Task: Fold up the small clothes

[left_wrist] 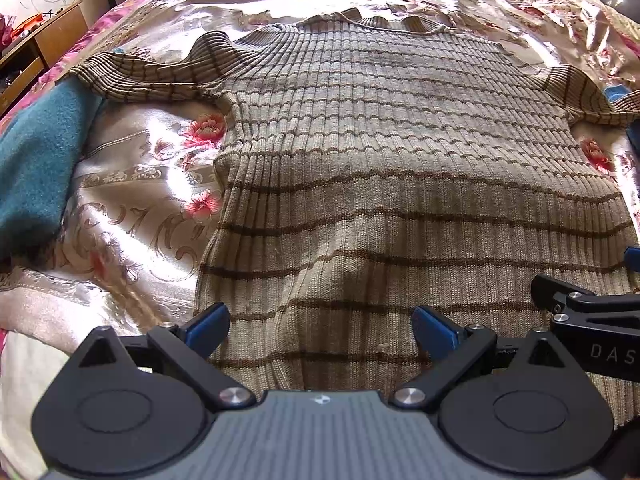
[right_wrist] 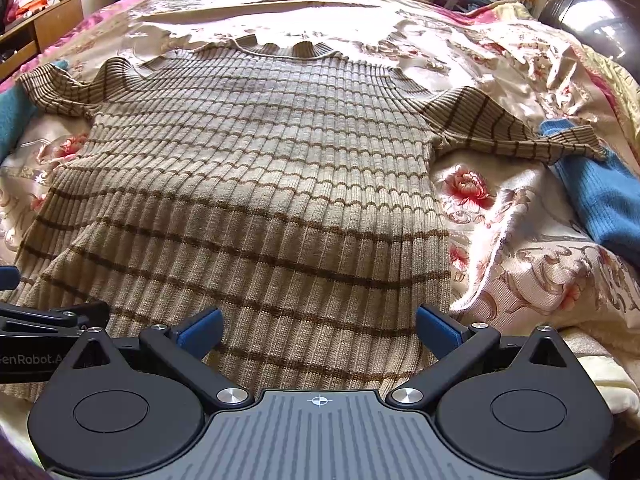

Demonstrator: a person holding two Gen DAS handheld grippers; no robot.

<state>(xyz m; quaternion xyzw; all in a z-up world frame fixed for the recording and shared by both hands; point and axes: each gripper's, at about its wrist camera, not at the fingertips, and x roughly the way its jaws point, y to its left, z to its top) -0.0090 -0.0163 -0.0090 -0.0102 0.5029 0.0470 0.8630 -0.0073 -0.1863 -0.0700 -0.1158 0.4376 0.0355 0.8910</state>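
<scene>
A beige ribbed sweater with brown stripes (left_wrist: 380, 152) lies spread flat on the bed, collar at the far end, short sleeves out to both sides. It also shows in the right wrist view (right_wrist: 256, 168). My left gripper (left_wrist: 320, 326) is open and empty over the sweater's near hem, left of its middle. My right gripper (right_wrist: 318, 326) is open and empty over the near hem by the sweater's right edge. The right gripper's body (left_wrist: 596, 312) shows at the right of the left wrist view. The left gripper's body (right_wrist: 44, 320) shows at the left of the right wrist view.
A floral satin bedspread (left_wrist: 140, 200) covers the bed. A teal garment (left_wrist: 36, 160) lies under the left sleeve. A blue knit garment (right_wrist: 600, 200) lies under the right sleeve. A wooden cabinet (left_wrist: 40, 44) stands at the far left.
</scene>
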